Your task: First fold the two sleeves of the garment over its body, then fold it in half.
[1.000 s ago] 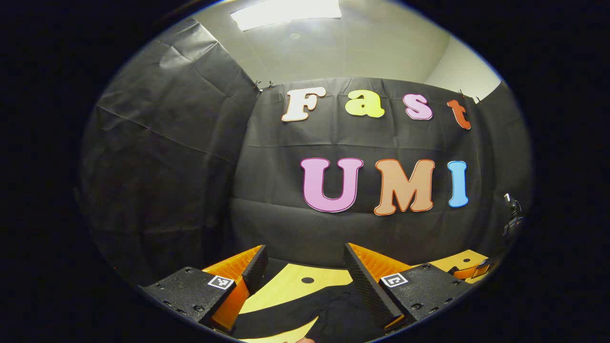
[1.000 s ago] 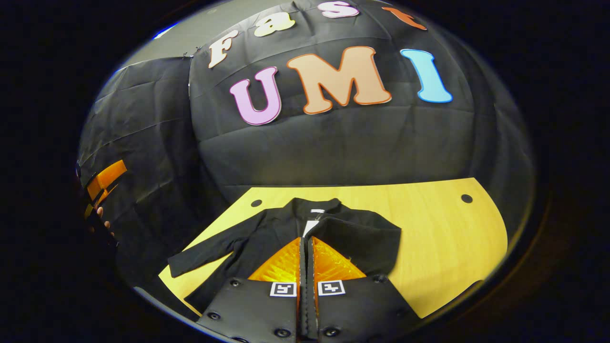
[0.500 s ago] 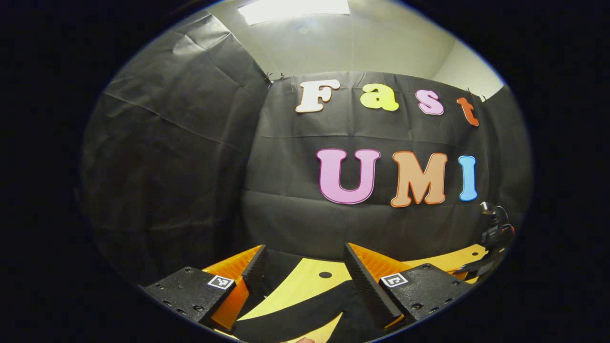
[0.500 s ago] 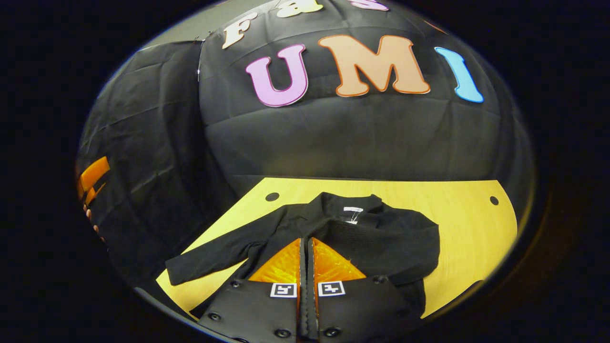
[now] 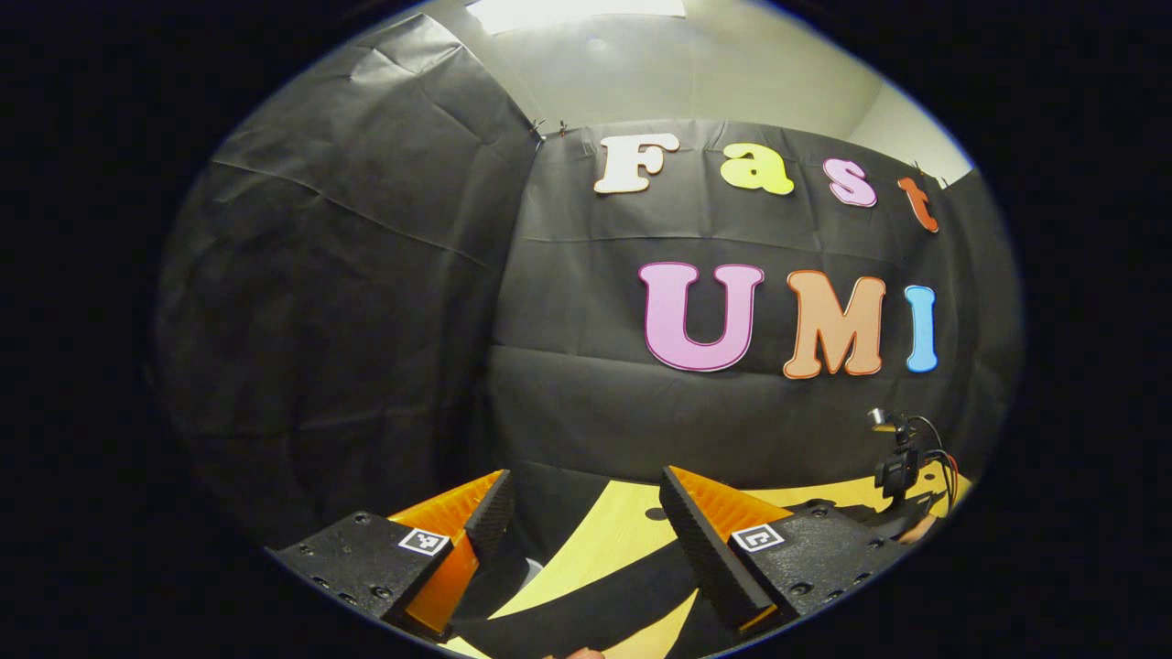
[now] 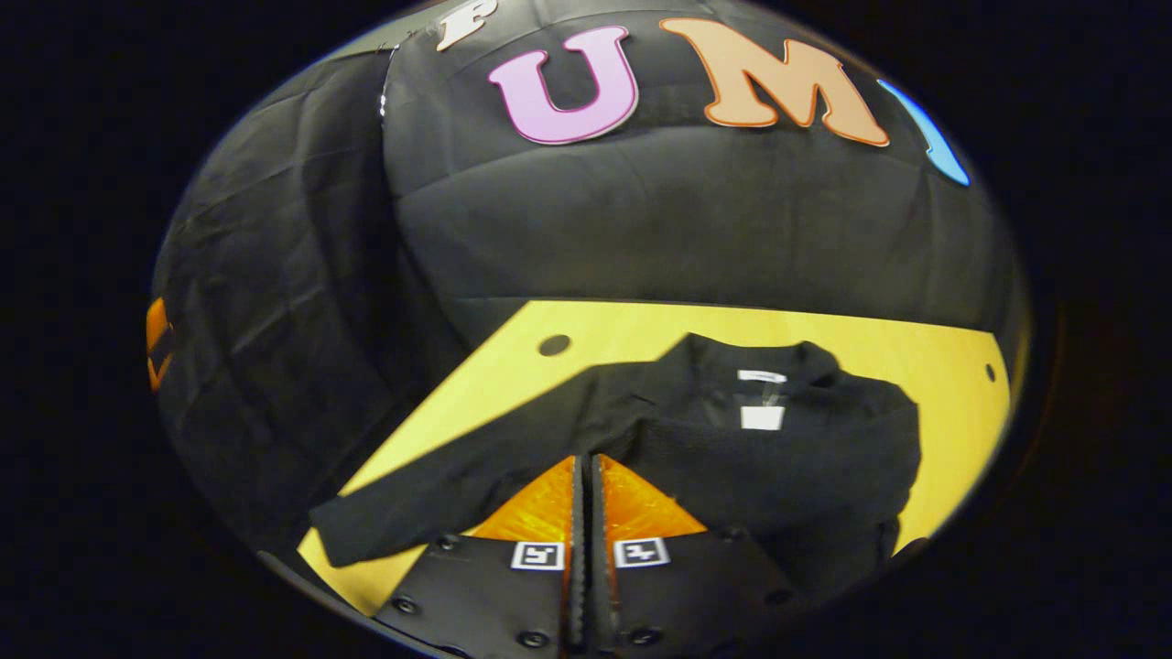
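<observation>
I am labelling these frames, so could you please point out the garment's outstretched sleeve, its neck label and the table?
outstretched sleeve [image 6: 430, 499], right gripper view, mid-length.
neck label [image 6: 762, 417], right gripper view, white patch centre.
table [image 6: 623, 334], right gripper view, bare wood behind collar.

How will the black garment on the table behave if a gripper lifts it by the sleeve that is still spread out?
The black garment looks like soft cloth lying flat on the table, so it would probably hang limp. The outstretched sleeve is long and thin; lifted alone, it may drag the body. The cloth looks matte, so it is likely not slippery.
</observation>
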`<state>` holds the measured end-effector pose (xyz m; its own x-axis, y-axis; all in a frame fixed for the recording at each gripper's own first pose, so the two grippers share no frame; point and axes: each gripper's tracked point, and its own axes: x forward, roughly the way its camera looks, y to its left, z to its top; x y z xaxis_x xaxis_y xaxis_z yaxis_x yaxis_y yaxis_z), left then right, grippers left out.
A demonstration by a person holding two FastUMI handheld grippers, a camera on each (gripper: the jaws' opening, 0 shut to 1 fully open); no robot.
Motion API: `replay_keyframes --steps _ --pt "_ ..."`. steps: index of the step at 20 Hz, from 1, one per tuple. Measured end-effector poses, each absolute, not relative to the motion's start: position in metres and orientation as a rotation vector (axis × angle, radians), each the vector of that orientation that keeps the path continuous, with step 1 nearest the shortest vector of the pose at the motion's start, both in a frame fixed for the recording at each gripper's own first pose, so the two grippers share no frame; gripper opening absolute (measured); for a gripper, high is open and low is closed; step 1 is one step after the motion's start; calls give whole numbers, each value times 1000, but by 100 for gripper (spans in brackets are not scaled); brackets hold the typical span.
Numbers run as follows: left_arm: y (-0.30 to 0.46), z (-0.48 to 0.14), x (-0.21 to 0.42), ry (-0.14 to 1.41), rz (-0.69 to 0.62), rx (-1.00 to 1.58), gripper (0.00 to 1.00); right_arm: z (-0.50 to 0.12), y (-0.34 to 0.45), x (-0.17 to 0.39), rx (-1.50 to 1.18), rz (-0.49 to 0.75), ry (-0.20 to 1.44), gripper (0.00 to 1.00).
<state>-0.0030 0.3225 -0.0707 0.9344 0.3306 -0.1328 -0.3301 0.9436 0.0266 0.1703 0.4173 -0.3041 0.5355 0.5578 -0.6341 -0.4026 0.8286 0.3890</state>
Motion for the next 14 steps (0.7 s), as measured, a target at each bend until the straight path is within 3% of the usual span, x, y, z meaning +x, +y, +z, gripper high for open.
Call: replay_keyframes --steps 3,12,14 --pt "327 -74 -1 145 342 4 99 -274 403 187 168 503 697 98" --pt "334 -114 -11 212 323 -1 99 -211 328 161 76 415 539 97" --pt "341 -133 -17 250 324 10 99 -189 318 153 70 404 480 93"
